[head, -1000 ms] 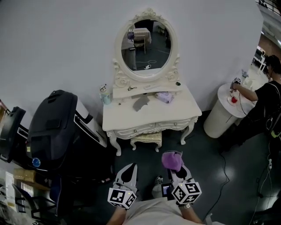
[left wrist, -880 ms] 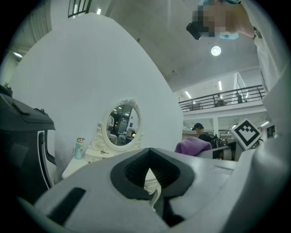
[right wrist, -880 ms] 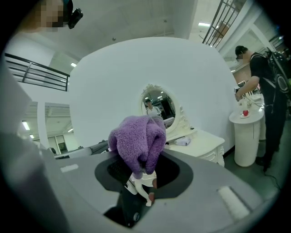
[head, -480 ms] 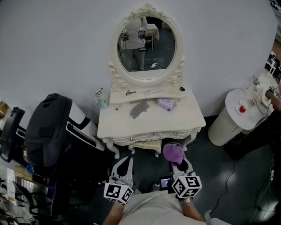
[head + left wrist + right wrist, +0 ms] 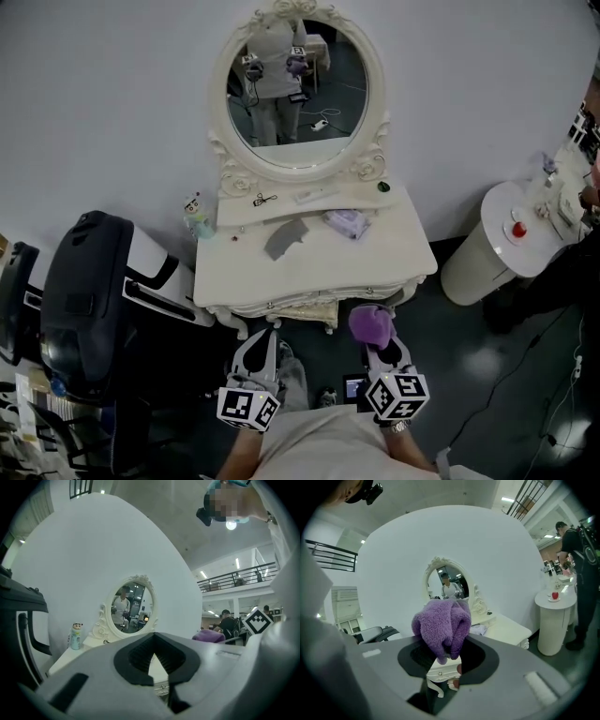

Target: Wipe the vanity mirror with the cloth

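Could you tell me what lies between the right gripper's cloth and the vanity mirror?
Head view: the dressing table stands between cloth and mirror, a grey piece and lilac packet on its top.

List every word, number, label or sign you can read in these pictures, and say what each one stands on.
No text can be read in any view.
Marker cubes: black-and-white square patterns only, no letters or numbers.
Bottle on the vanity: it has a cartoon figure on top, and any label is too small to read.
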### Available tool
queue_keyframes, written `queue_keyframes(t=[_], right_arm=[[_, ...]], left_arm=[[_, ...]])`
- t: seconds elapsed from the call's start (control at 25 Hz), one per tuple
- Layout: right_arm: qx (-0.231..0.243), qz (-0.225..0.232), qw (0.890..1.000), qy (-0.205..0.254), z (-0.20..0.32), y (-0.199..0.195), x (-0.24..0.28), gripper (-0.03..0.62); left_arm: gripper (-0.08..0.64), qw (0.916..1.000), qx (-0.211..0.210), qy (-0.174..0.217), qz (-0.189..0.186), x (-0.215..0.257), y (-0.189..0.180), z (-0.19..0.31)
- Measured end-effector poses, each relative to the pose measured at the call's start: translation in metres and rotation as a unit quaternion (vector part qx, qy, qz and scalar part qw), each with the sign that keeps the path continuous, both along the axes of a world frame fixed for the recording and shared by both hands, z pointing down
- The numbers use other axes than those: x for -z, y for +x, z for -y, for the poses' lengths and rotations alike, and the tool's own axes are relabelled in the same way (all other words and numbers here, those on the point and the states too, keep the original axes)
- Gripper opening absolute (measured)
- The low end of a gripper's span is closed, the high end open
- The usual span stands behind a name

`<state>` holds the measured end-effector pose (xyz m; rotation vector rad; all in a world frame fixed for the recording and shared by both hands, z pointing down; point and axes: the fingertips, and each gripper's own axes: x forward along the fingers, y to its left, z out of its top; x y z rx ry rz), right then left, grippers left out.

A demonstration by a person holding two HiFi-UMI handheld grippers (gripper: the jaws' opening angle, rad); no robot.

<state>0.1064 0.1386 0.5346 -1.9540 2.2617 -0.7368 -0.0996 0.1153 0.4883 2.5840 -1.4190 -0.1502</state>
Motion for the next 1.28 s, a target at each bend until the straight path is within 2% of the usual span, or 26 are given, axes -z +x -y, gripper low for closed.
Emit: queue_keyframes(t=[0.2,0.44,0.84,1.0,1.28], right_arm=[[-0.028,-0.003,1.000,-0.012,0.047,0.013,-0.001,0.123],[-0.045,-0.021,0.999,-0.005,0.135,0.012,0.014,0.123],[-0.056,-0.040,0.998,0.005,0.270,-0.034,0.032,0.123],[-0.052,-0.047,0.998,0.000,0.299,-0.050,0.033,0.123],[-0.053,-0.050,0.997,0.012,0.358,-0.046,0.050,0.121]], left_arm=[[0.000,0.9996,-0.026,0.001,-0.008,-0.002,0.014,0.066],[0.000,0.9985,-0.052,0.011,-0.012,0.009,0.018,0.159],[0.000,0.9957,-0.089,0.023,-0.012,0.024,-0.013,0.295],[0.000,0.9969,-0.076,0.021,-0.010,0.023,-0.032,0.325],[0.000,0.9987,-0.042,0.027,0.008,0.034,-0.052,0.362]])
